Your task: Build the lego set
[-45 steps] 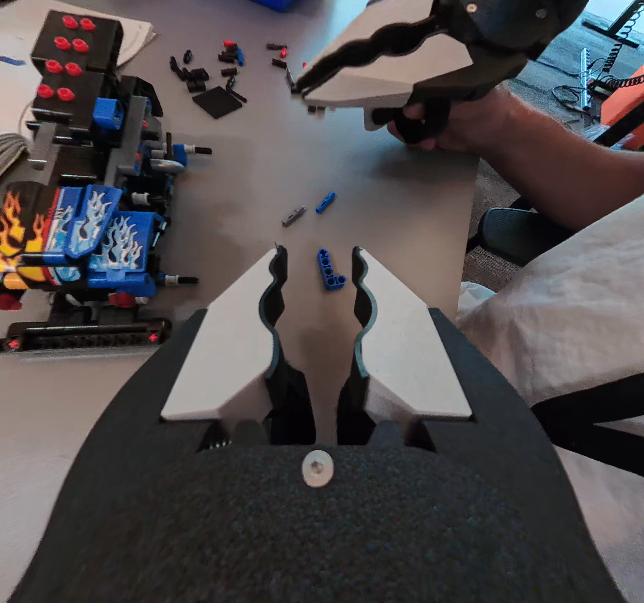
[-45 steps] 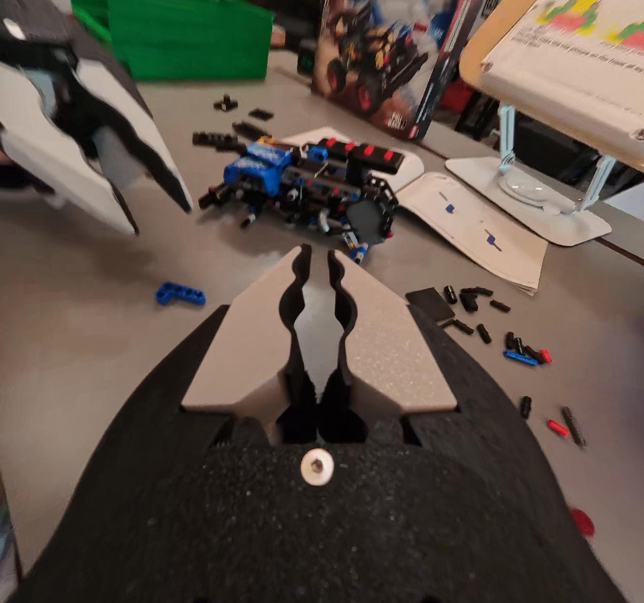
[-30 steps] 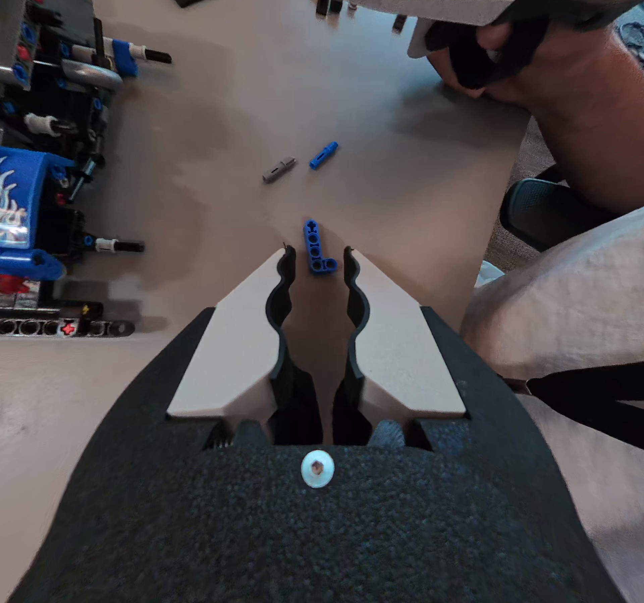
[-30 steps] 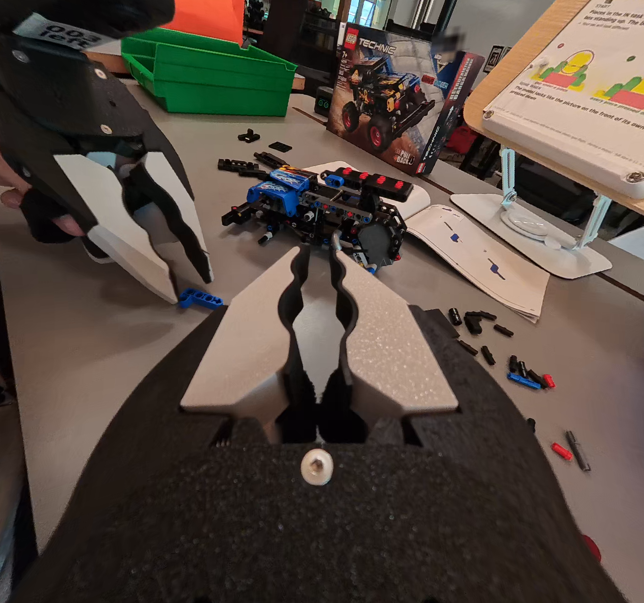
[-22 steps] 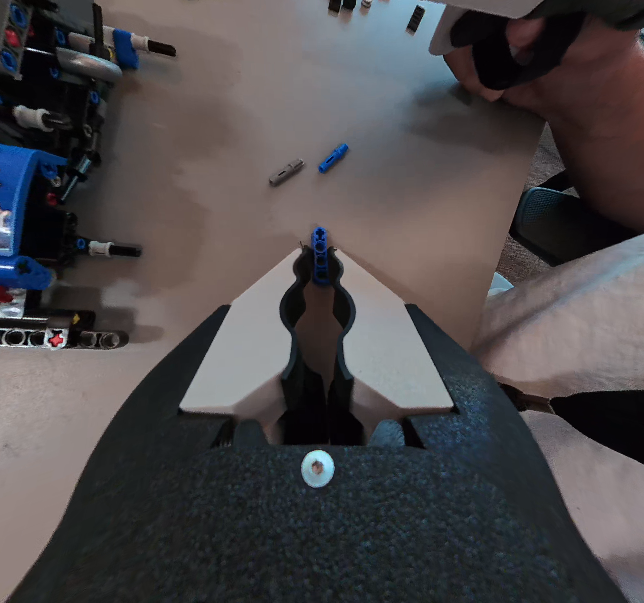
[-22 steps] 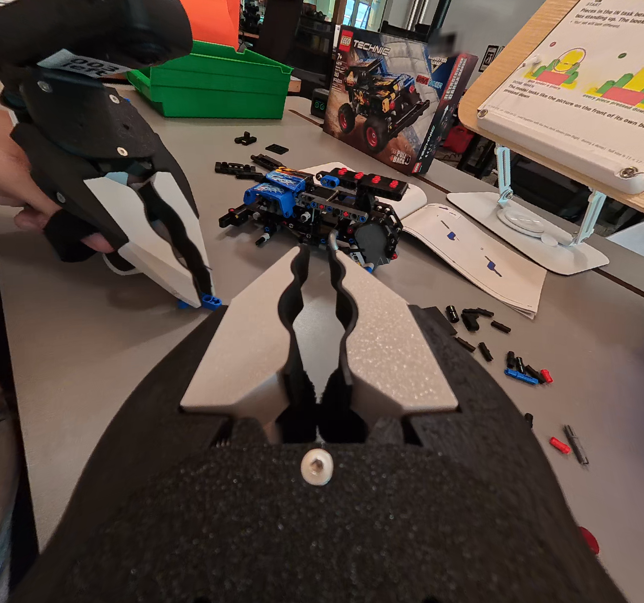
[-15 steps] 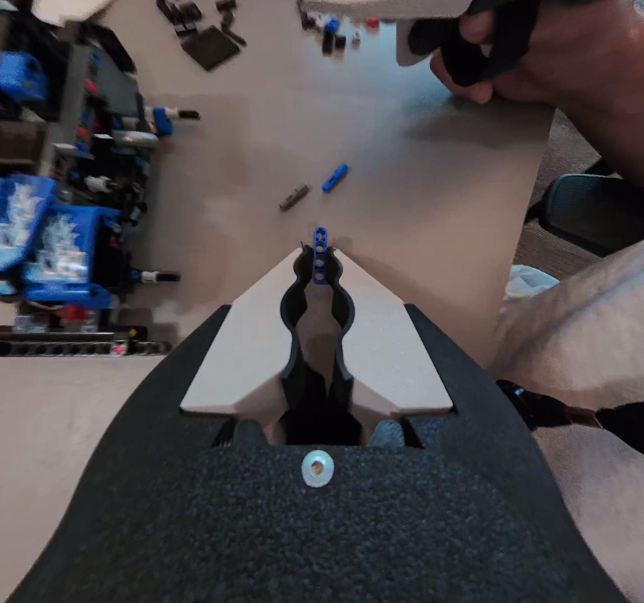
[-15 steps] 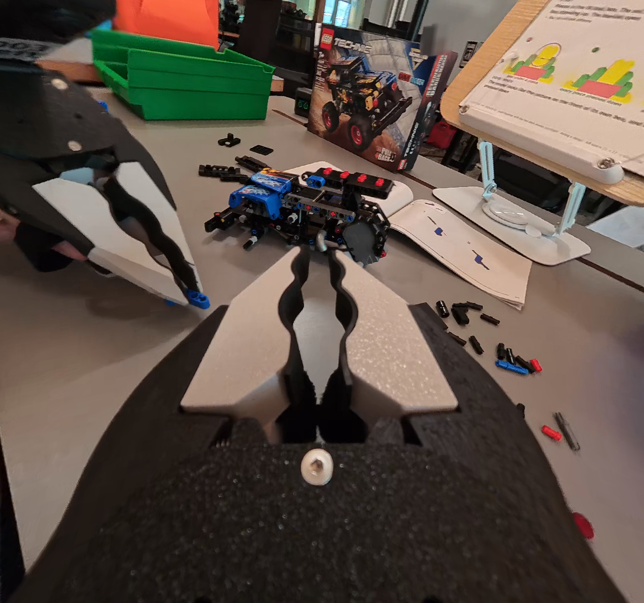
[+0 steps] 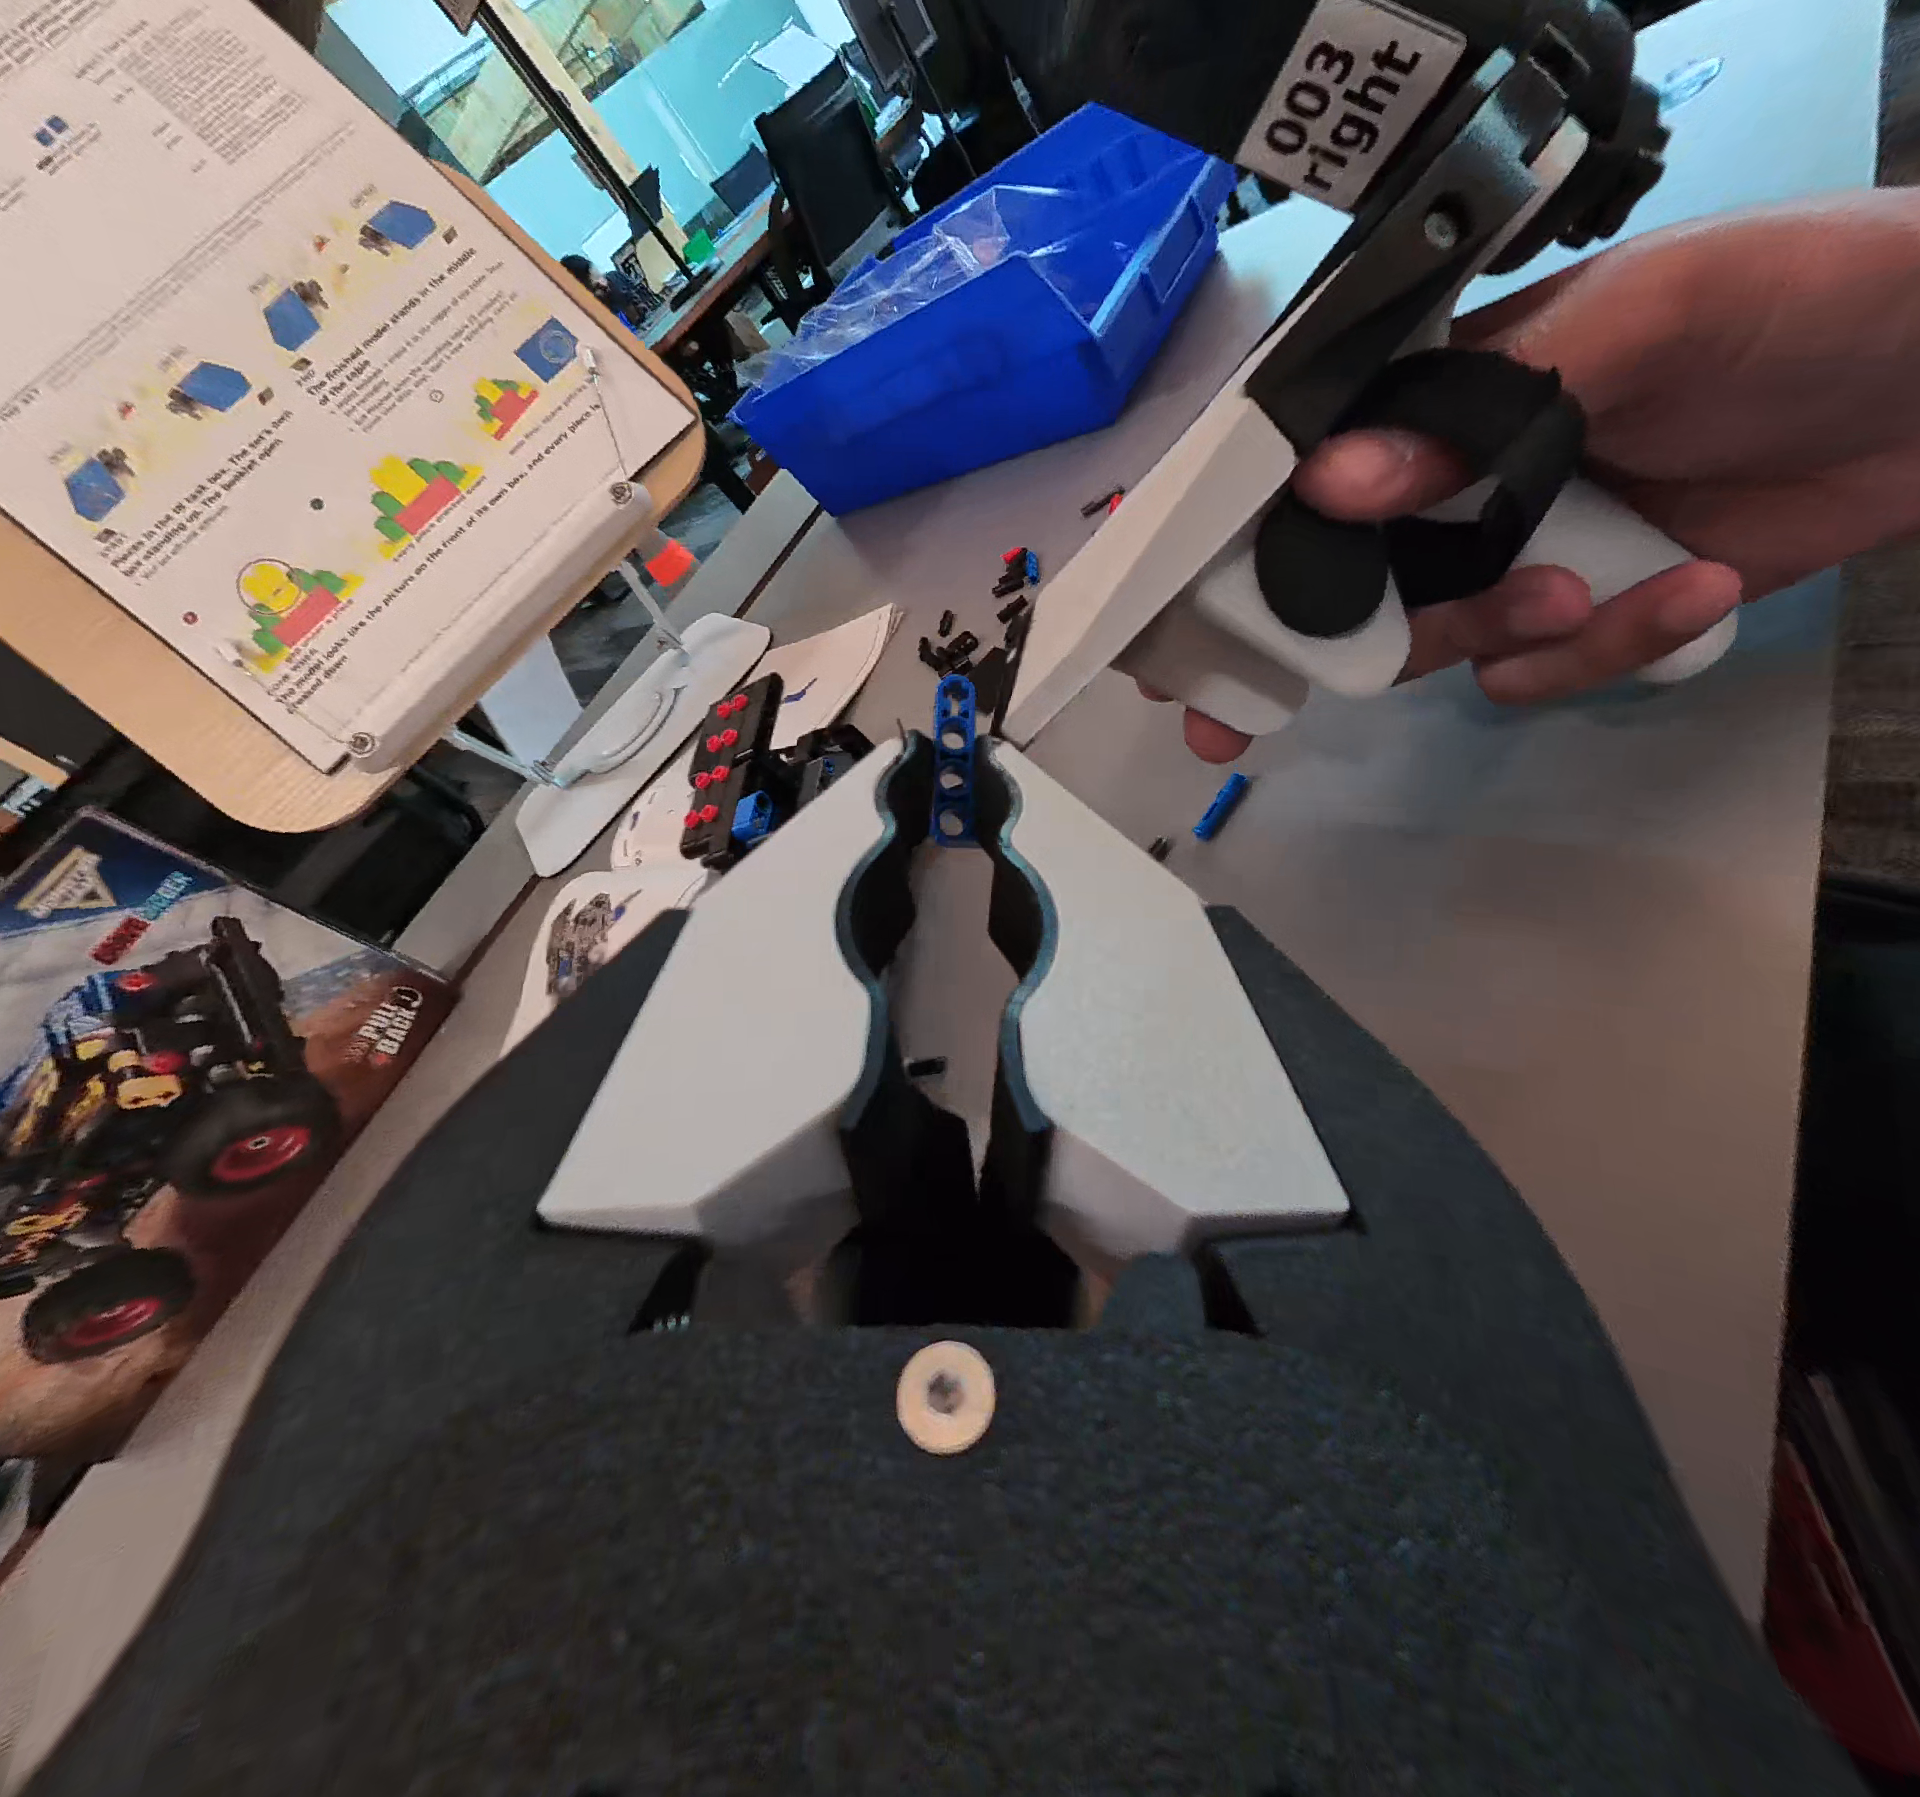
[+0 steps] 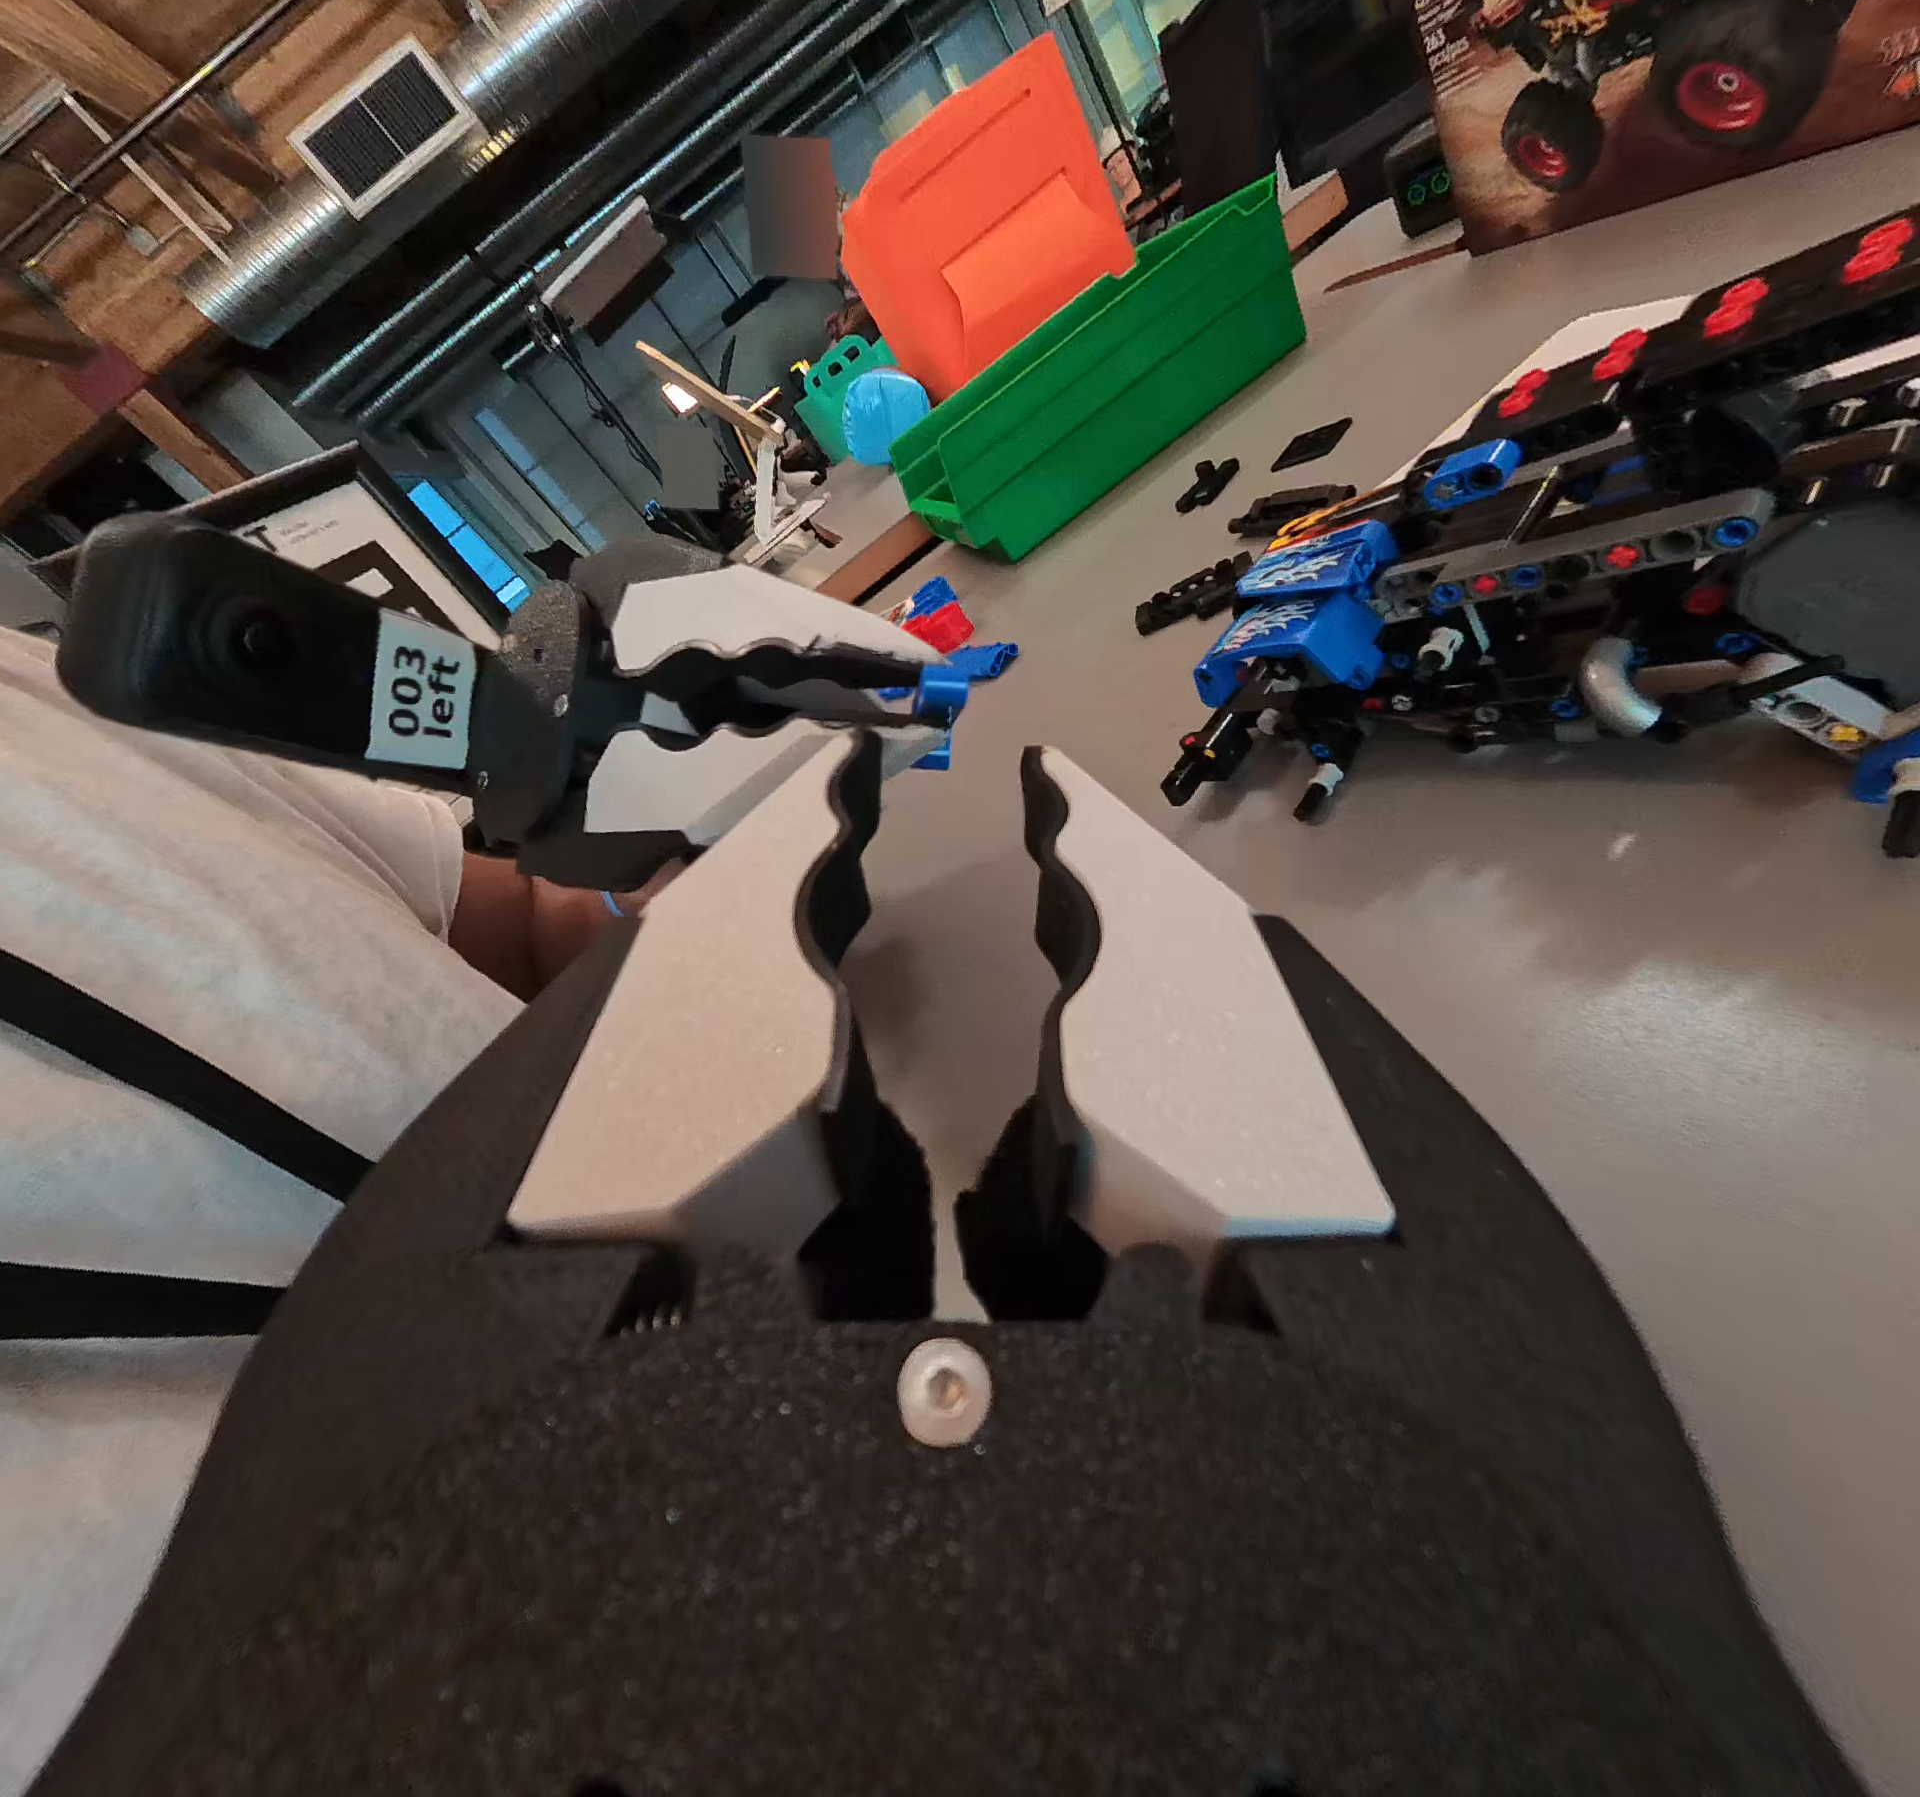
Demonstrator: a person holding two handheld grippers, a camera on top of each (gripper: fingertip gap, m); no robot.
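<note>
My left gripper (image 9: 951,760) is shut on a small blue L-shaped beam (image 9: 954,760), which sticks up out of the fingertips above the grey table (image 9: 1507,968). In the right wrist view the same gripper (image 10: 920,698) holds the beam (image 10: 943,685) just past my right gripper's left fingertip. My right gripper (image 10: 945,760) is open and empty, with its tips close to the beam. It shows in the left wrist view (image 9: 1029,677), held by a hand. The part-built black and blue truck (image 10: 1558,584) lies on the table to the right, and also shows in the left wrist view (image 9: 748,781).
A blue pin (image 9: 1218,805) and a pile of small black, red and blue parts (image 9: 977,625) lie on the table. A blue bin (image 9: 997,324), an instruction board on a stand (image 9: 312,345), the set's box (image 9: 156,1072) and a green bin (image 10: 1101,397) stand around. The tips of both grippers are at nearly the same place.
My left gripper came down over the blue beam, shut on it and lifted it off the table, tilting up. My right gripper swung toward it and opened wider.
</note>
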